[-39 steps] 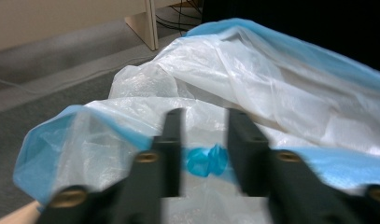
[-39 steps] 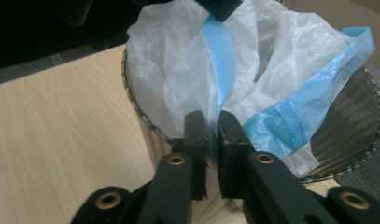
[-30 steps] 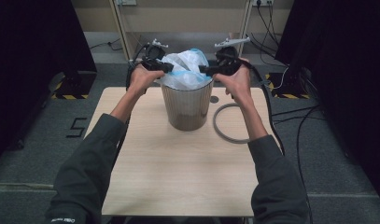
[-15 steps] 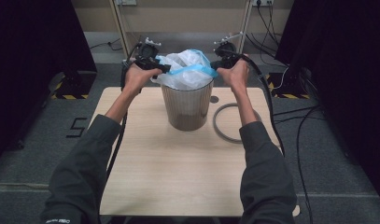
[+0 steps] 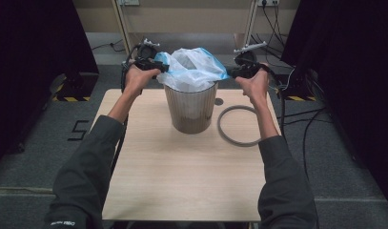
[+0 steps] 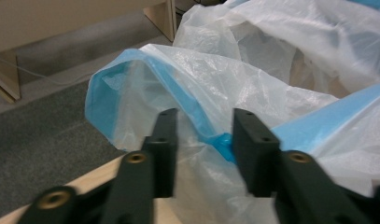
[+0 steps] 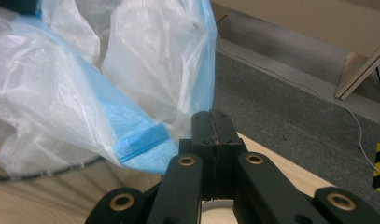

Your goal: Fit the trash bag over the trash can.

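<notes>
Left hand at the far left corner of the table, carrying the left gripper, which points inward at the bag. In the left gripper view its jaws stand apart, narrow gap, with the bag's blue hem and white film lying between them. Pads do not look pressed on the plastic. These jaws have just been closing, bag edge between them.

Bag is white and see-through with a blue rim band. It sits in the bin and billows above the bin's mouth, the rim pulled out to left and right toward each gripper.

Bin stands upright on the far middle of the table. It is ribbed and translucent, with a darker base.

Just right of the bin a grey ring lies flat on the tabletop, close to the bin, touching or not I cannot tell.

Right hand above the far right part of the table, with the right gripper aimed left at the bag. In the right gripper view its jaws are pressed together, no gap between the pads. The blue hem runs down to the left of the jaws and behind them. Whether any film is pinched between the pads I cannot tell
</notes>
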Tool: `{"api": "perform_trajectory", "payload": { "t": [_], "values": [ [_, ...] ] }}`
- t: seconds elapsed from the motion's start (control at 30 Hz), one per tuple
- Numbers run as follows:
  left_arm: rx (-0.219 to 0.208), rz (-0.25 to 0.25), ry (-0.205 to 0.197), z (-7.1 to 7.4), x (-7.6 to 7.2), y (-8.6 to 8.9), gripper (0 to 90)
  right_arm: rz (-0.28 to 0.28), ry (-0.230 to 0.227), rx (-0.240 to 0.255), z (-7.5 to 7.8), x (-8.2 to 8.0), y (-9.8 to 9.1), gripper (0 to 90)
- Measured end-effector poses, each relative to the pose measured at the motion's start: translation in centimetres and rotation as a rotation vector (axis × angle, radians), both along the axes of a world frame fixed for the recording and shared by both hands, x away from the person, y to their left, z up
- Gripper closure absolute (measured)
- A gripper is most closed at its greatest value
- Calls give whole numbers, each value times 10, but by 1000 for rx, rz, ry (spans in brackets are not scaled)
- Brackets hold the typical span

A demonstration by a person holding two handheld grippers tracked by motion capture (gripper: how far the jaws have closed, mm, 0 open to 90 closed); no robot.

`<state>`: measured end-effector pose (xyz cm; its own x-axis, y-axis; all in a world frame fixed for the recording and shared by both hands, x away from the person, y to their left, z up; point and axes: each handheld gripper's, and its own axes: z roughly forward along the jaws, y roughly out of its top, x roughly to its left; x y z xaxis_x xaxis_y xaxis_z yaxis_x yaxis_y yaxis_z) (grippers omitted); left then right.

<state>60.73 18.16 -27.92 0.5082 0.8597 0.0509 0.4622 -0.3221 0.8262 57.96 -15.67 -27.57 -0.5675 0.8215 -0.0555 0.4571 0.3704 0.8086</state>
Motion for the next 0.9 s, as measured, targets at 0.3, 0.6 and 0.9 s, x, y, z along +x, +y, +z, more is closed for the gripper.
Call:
{"api": "perform_trajectory", "payload": {
  "t": [0.3, 0.6, 0.9],
  "values": [
    [27, -33, -44, 0, -8, 2, 858, 29, 42, -16, -28, -12, -7, 900],
    [19, -71, -73, 3, -20, 13, 876, 37, 95, -86, -53, -13, -8, 829],
    [11, -90, -86, 6, -27, 15, 849, -32, -31, 127, -5, -27, -24, 544]
  ]
}}
